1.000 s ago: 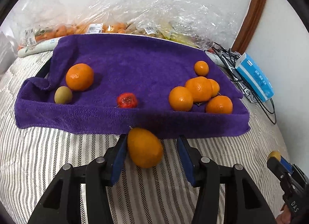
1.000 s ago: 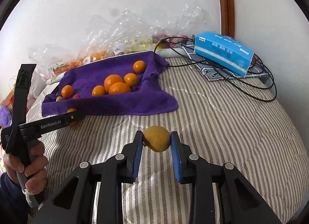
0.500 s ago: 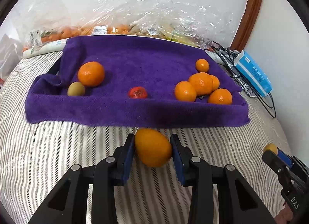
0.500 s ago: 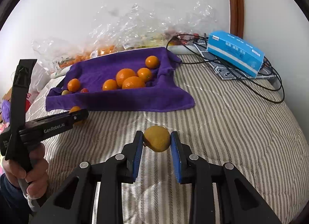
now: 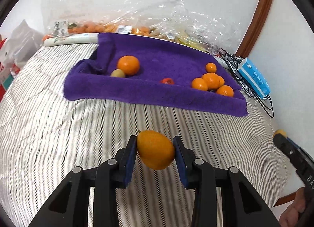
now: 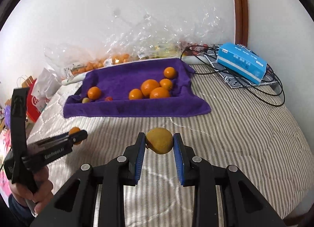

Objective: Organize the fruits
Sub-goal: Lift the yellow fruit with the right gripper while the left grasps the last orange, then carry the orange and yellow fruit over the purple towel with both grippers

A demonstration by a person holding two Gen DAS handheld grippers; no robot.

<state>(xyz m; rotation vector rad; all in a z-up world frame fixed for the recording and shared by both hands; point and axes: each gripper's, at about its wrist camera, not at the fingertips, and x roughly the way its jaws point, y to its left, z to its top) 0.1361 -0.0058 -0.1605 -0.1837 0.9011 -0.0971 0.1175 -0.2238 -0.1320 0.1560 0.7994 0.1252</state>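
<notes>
Gripping an orange fruit (image 5: 155, 152) between its pads, the left claw (image 5: 155, 153) hangs above the striped bed (image 5: 58, 129). Clenched likewise, the right claw (image 6: 159, 143) holds a yellowish fruit (image 6: 160, 140). Ahead of both claws, the purple towel (image 5: 157, 58) carries several oranges (image 5: 211, 81).

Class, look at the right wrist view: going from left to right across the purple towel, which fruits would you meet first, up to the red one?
Small greenish fruit → lone orange → small red fruit.
</notes>
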